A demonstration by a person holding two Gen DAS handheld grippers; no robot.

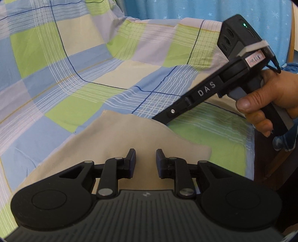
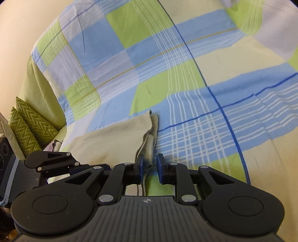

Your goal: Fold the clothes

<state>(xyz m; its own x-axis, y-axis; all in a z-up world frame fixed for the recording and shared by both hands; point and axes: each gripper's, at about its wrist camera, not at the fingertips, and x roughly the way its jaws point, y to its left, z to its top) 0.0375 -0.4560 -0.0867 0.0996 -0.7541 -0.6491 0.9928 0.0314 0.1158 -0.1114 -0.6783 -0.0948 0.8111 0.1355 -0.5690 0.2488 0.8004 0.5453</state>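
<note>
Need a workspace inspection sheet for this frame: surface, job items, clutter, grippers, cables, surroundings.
Surface: checked bedsheet in blue, green and cream, creased, covering the bed.
Job's things: beige cloth, partly folded, layered edges visible in the right wrist view.
Clutter: two green zigzag cushions at the bed's far edge; nothing else seen.
Grippers: left gripper jaws open above the beige cloth; right gripper jaws open with the cloth's edge between them, not clamped; a hand holds its handle.
Cables: short black loop at the back of the right gripper.
Surroundings: blue star-print curtain; plain cream wall.
</note>
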